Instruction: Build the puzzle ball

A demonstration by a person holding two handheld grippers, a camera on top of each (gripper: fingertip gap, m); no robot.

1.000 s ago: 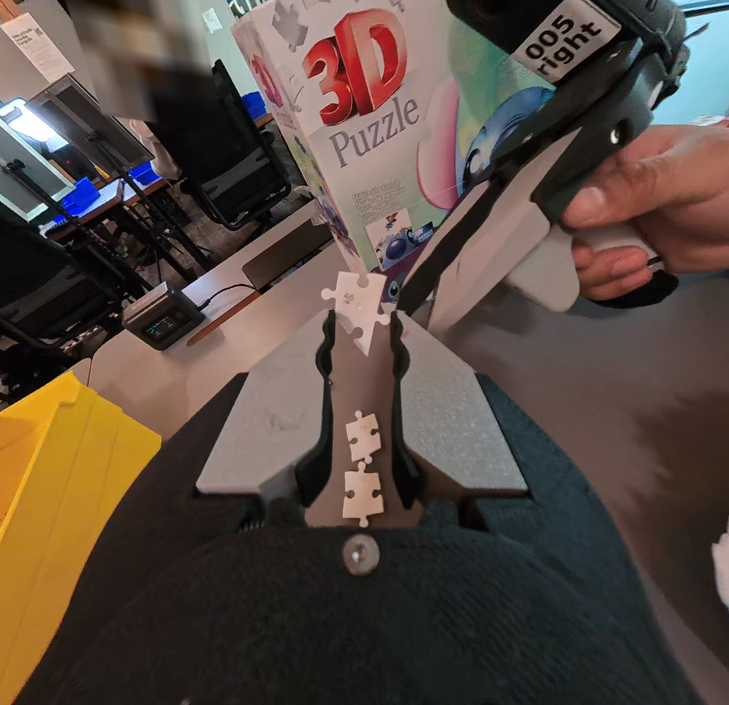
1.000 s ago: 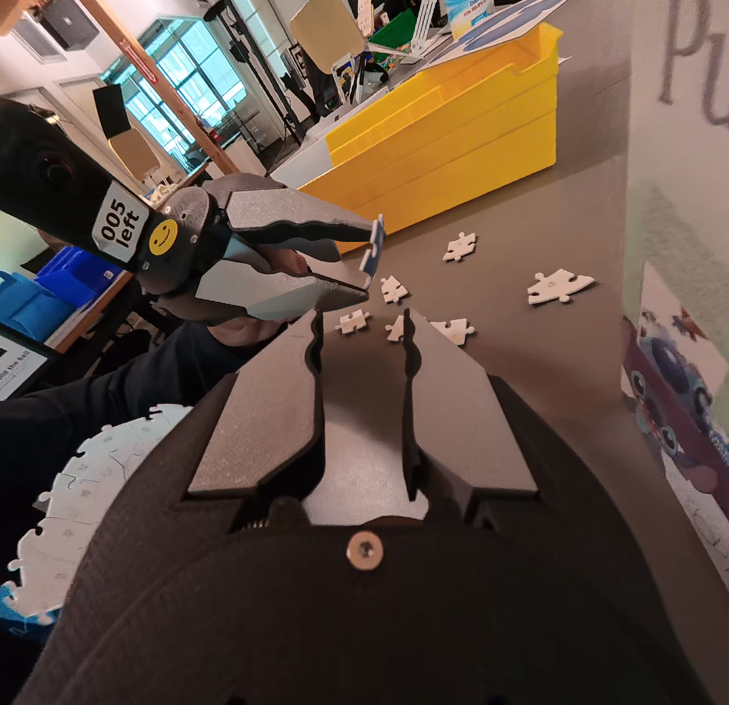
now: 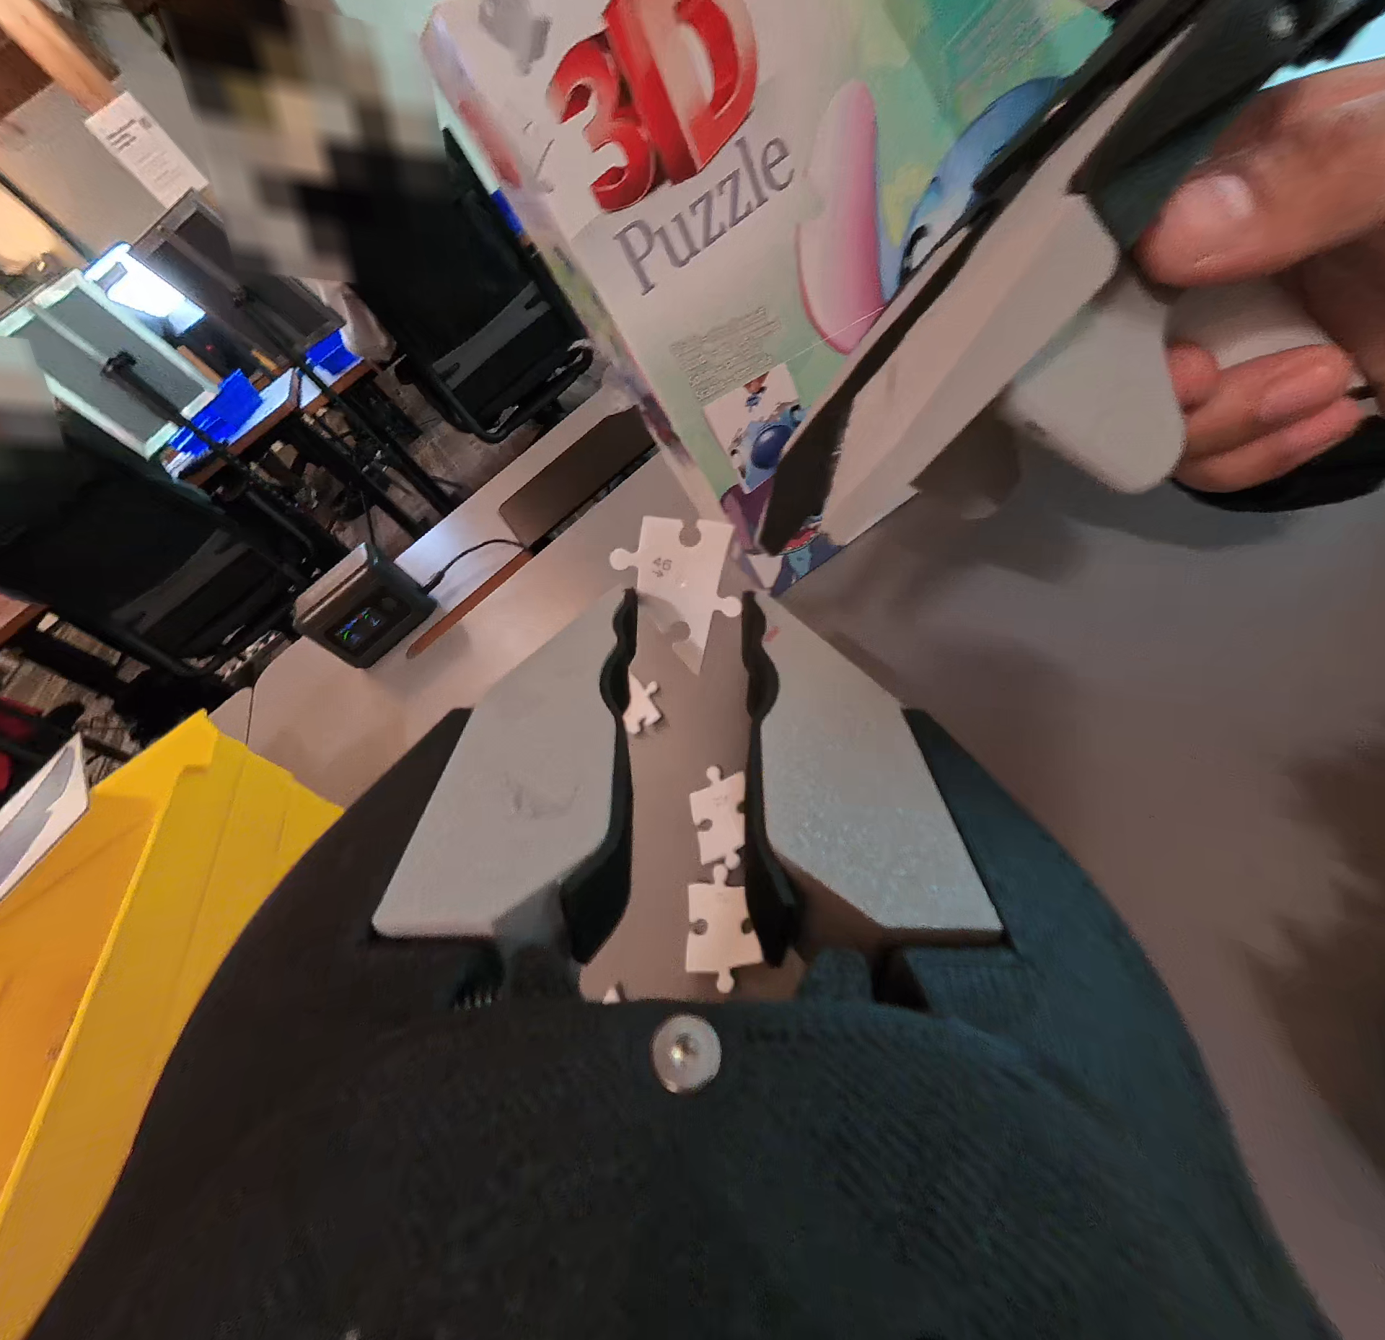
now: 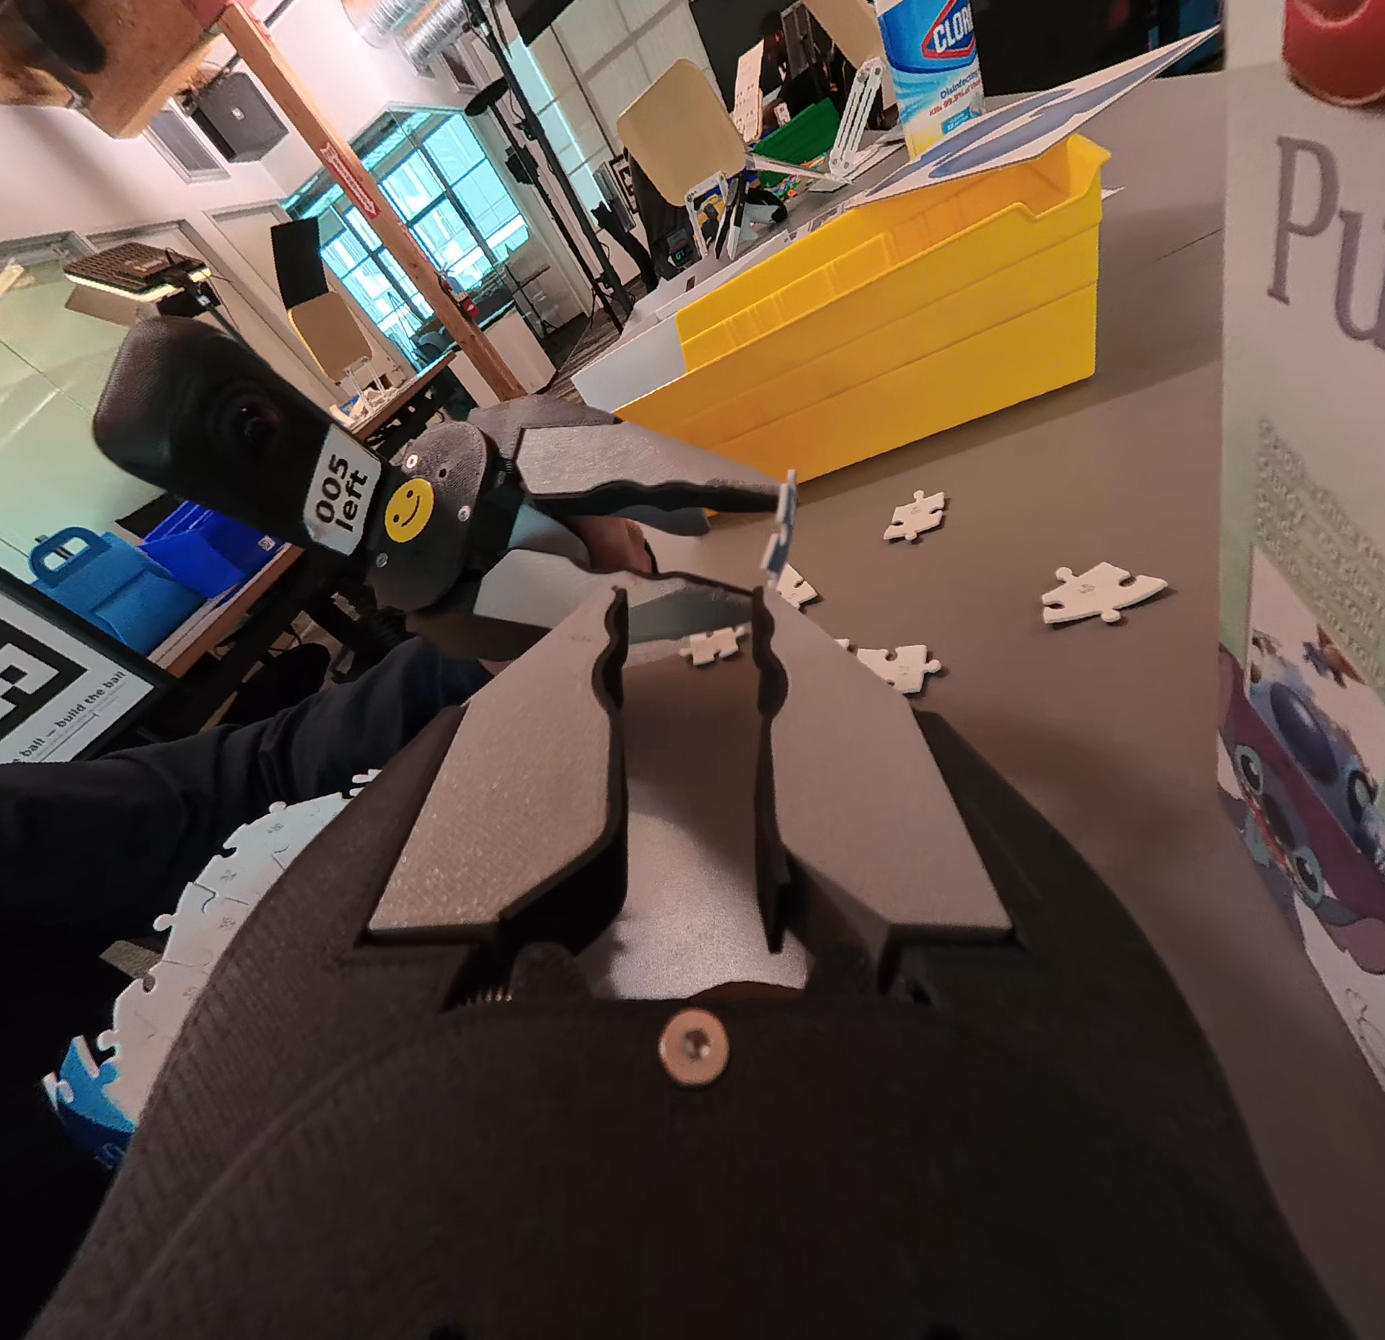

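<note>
Puzzle ball work sat unfinished: a curved, partly joined shell of white pieces (image 4: 217,922) lay at 8 o'clock in the right wrist view, half hidden behind the right gripper's body and a dark sleeve (image 4: 225,772).

The left gripper (image 3: 686,599) pinched one loose puzzle piece (image 3: 678,580) between its fingertips, white numbered back toward its own camera. In the right wrist view that same piece (image 4: 779,524) showed edge-on with a blue face, lifted clear of the grey table (image 4: 1049,704). A second earlier the grip looked the same, but the left camera had since swung: the two flat pieces (image 3: 719,877) seen between its fingers had drifted from centre toward the right finger, and a third piece (image 3: 641,700) had come into sight at the left finger.

The right gripper (image 4: 686,599) was partly open and empty, its jaw gap unchanged from the earlier frame. It had closed in: its dark fingertip (image 3: 779,509) now ended just beside the held piece, at 1 o'clock from it, whether touching could not be told.

The puzzle box (image 3: 749,217) stood upright behind both tools. Four loose pieces (image 4: 1102,592) lay scattered toward 2 o'clock in the right wrist view, with a yellow bin (image 4: 899,344) beyond them at 12 o'clock.
</note>
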